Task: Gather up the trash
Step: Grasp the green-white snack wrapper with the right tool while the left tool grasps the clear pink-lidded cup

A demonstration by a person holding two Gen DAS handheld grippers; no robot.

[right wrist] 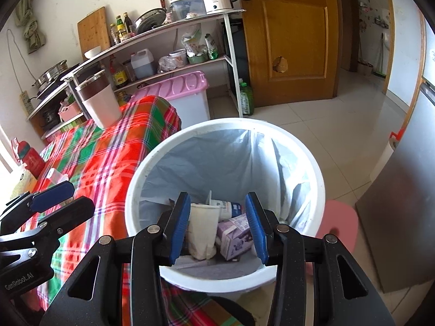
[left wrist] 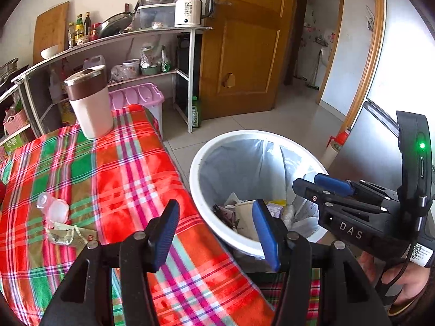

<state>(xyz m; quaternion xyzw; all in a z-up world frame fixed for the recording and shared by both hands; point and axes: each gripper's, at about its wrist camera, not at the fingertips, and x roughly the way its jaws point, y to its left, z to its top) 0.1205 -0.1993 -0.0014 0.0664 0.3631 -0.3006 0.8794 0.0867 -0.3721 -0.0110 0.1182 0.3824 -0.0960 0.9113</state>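
Observation:
A white trash bin with a grey liner stands on the floor beside the table; it also shows in the right wrist view. Inside lie a paper cup and a purple carton. My right gripper is open and empty above the bin's near rim; it also shows in the left wrist view. My left gripper is open and empty over the table edge next to the bin. A clear plastic cup and a crumpled wrapper lie on the plaid tablecloth, left of the left gripper.
A beige and brown tumbler stands at the table's far end. A red bottle stands at the table's left. A pink-lidded bin and a kitchen shelf stand behind. A pink stool and a fridge are right of the bin.

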